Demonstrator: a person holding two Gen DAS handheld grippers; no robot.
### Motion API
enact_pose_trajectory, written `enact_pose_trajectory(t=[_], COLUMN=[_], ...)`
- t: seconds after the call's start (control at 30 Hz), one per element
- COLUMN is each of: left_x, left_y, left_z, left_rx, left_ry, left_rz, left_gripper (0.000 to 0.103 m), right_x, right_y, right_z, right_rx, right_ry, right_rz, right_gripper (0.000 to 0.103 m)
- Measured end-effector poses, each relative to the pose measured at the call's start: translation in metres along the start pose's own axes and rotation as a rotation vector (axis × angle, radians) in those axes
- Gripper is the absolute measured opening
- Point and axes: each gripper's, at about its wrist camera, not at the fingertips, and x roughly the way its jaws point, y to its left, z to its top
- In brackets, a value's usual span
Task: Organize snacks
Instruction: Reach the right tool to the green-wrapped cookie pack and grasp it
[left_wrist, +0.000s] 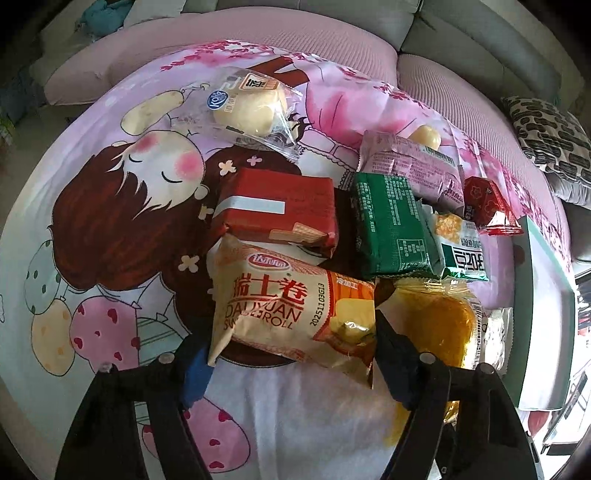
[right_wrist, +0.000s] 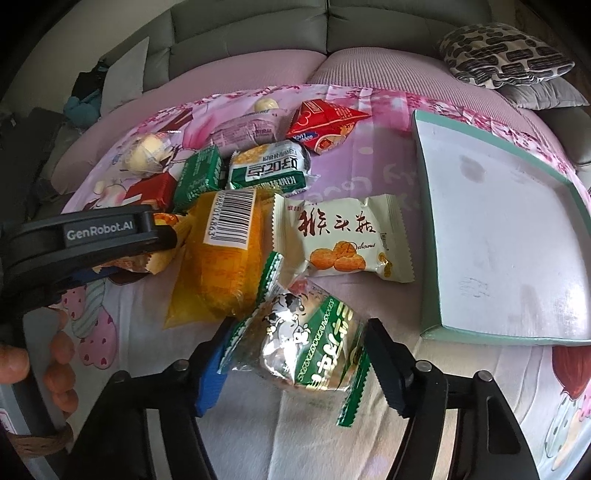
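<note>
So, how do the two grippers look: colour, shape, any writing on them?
Both are black plastic tools with two straight fingers on linked bars joined by round silver pins. On the left gripper and the right gripper, one finger carries a blue pad and the other a dark pad. In the right wrist view, the left gripper's side bears a grey label reading "GenRobot.AI". No cables show.

Left pad half hidden behind the Swiss roll packet; red wafer pack mostly covered by neighbouring snacks

We see a cartoon-print sheet over the sofa, carrying scattered snack packs and a tray.
</note>
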Motion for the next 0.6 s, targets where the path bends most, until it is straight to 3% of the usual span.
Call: enact_pose_trajectory(t=[0.6], left_x=[-0.023], left_y=[0.003], left_z=[-0.006], left_rx=[-0.011], left_ry=[-0.058], left_rz=[0.012], left_gripper=[0.077], right_x=[-0.020], right_y=[-0.004], right_z=[0.000], right_rx=[0.010], right_ry=[-0.065], right_rz=[0.036], right_gripper=[0.052])
